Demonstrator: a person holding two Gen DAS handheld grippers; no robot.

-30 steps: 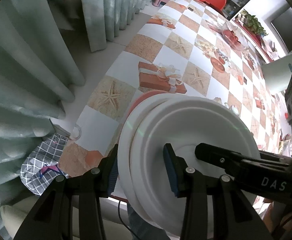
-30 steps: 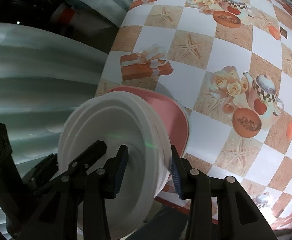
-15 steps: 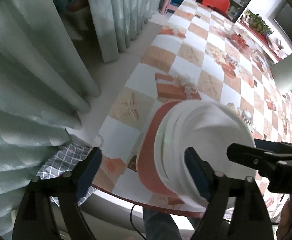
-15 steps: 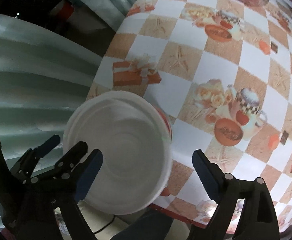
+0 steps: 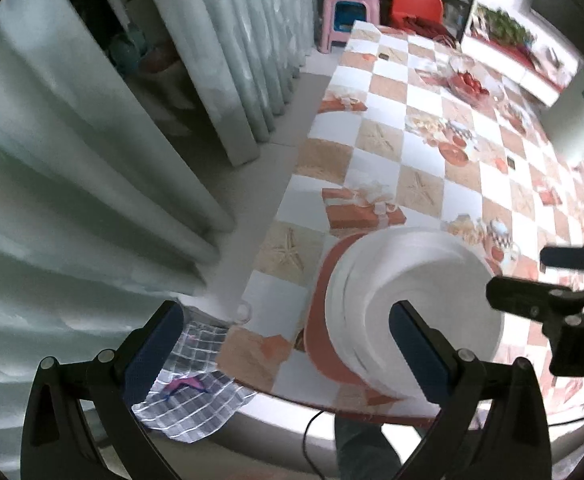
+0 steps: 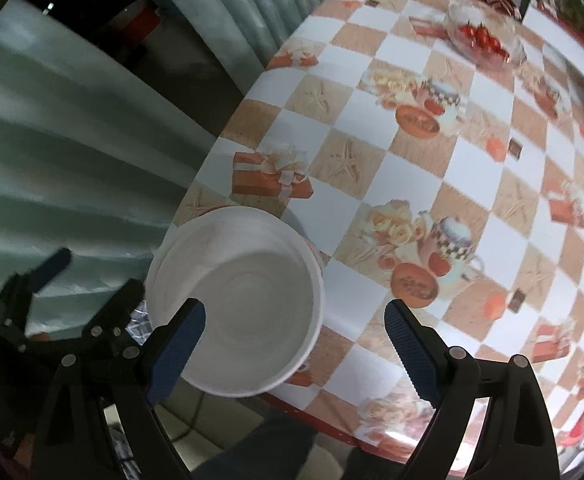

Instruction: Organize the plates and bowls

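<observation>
Right wrist: bowl stack (image 6: 247,300) opening upward.

Below the left claw (image 5: 283,344) the stack of white bowls (image 5: 412,312) on a red plate (image 5: 324,320) fills the table corner; the right claw (image 5: 548,296) crowds its right side. Ahead, the checked tablecloth (image 5: 420,148) lies bare up to a glass fruit bowl (image 5: 468,80). Curtains (image 5: 91,160) wall the left, with a floor strip (image 5: 267,184) between them and the table.
</observation>
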